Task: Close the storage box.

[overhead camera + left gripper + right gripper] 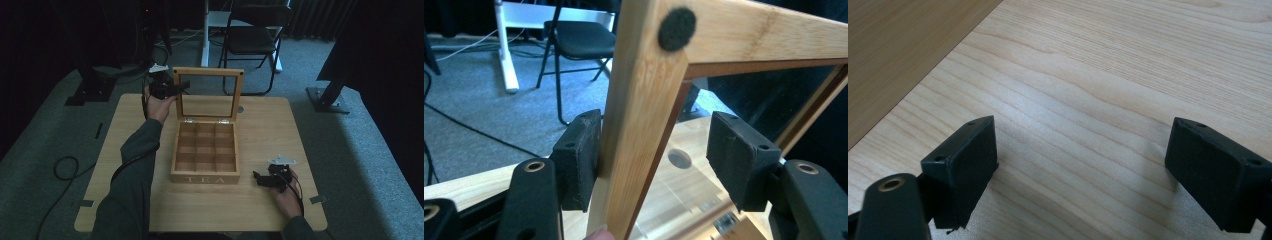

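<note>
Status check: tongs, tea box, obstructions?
Left tongs open, straddling the raised glass-paned wooden lid, one pad touching its frame. Right tongs open over the light wooden table. Wooden tea box open, compartments bare.

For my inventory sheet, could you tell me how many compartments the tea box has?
9, in a three-by-three grid inside the tea box: three along the hinge side, three across the middle, three nearest the TEA label.

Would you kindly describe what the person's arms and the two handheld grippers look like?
Both grippers are black. The left gripper and the right gripper each carry a pale grey three-cornered plate on top and trail a thin dark cable. Their fingers are blocky black rectangular pads with small screw holes, mounted on arms with brass-coloured rivets. The person wears dark green long sleeves.
</note>
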